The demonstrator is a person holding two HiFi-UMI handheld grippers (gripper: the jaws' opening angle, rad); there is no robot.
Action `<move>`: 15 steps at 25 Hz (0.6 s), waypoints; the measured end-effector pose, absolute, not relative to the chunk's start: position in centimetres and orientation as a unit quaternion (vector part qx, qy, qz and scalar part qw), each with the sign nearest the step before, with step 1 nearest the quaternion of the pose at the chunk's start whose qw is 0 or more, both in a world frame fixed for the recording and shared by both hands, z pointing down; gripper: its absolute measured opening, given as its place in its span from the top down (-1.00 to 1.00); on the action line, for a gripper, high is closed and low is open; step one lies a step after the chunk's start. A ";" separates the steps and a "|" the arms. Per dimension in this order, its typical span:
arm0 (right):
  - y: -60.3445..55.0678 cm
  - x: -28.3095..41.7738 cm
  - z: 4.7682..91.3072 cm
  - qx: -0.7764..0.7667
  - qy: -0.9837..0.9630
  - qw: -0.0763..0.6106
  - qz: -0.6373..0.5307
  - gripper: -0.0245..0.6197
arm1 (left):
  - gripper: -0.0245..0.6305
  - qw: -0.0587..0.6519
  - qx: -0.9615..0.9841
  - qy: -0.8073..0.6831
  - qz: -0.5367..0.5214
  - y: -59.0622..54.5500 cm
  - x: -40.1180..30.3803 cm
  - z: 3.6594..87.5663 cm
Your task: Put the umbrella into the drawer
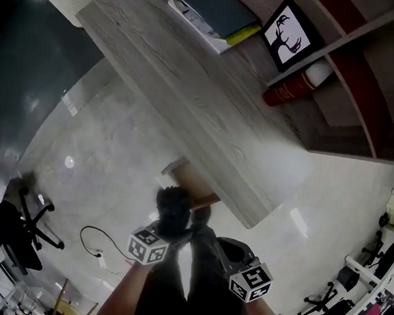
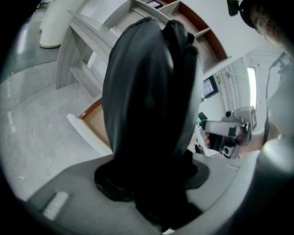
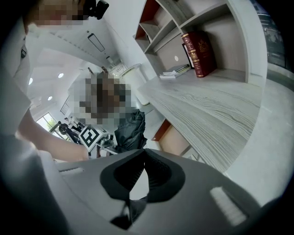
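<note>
The folded black umbrella [image 1: 173, 206] is clamped in my left gripper [image 1: 171, 221], whose marker cube shows just below it. In the left gripper view the umbrella [image 2: 147, 101] fills the middle and stands up out of the left gripper [image 2: 151, 176]. Beyond it the wooden drawer [image 2: 92, 120] stands pulled out from under the desk. From above, the drawer [image 1: 193, 184] pokes out below the desk's edge, just past the umbrella's tip. My right gripper [image 1: 203, 220] hovers close beside the umbrella on the right. Its tips [image 3: 143, 153] meet with nothing between them, and the umbrella [image 3: 130, 131] lies ahead to the left.
The grey wood-grain desk [image 1: 209, 99] carries a notebook stack [image 1: 213, 14], a framed deer picture [image 1: 290, 35] and a red book [image 1: 288, 91] under a shelf. A black office chair [image 1: 12, 230] and a cable [image 1: 97, 244] are on the pale floor at the left.
</note>
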State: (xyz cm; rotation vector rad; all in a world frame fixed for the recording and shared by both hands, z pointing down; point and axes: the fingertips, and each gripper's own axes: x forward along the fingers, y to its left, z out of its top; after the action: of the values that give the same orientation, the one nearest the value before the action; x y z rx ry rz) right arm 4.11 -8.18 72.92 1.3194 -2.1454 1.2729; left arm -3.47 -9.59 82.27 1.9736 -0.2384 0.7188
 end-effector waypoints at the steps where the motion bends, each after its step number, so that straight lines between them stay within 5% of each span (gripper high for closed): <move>1: -8.3 4.0 73.3 0.463 -0.749 0.159 0.447 0.90 | 0.20 0.491 0.812 -0.095 0.299 -9.7 -3.5 82.6; 15: -10.6 3.5 78.9 0.495 -0.723 0.148 0.459 0.90 | 0.20 0.483 0.800 -0.042 0.353 -11.1 -3.3 87.7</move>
State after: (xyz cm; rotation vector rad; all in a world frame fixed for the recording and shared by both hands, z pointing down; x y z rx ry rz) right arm 3.53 -10.55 78.90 1.4251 -2.0796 1.3193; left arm -3.31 -11.05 87.65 1.9489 -0.1019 0.8599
